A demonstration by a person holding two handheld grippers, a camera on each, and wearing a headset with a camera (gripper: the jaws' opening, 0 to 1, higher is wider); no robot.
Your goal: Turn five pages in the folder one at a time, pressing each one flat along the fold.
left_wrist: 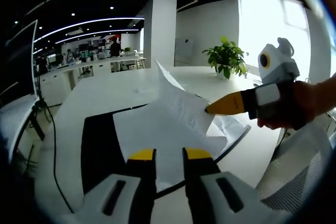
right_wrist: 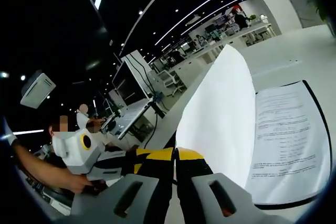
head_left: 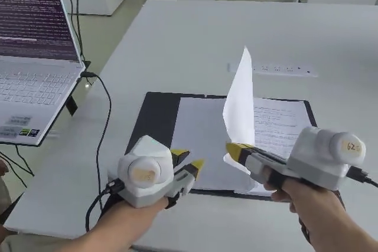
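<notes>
The right hand-held gripper (head_left: 233, 150) pinches one page (head_left: 239, 107) upright above the open folder (head_left: 156, 116) on the counter (head_left: 195, 39). The left hand-held gripper (head_left: 189, 160) hovers at the folder's near left edge, jaws narrowly apart and holding nothing.

Sticker (head_left: 352, 146) on right hand-held gripper (head_left: 235, 151) reads "62".

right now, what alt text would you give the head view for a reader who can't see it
The right gripper pinches the lower corner of a white paper page, lifted upright over an open black folder on a white table. The left gripper hovers empty near the folder's lower left edge; an open silver laptop sits far left.
</notes>
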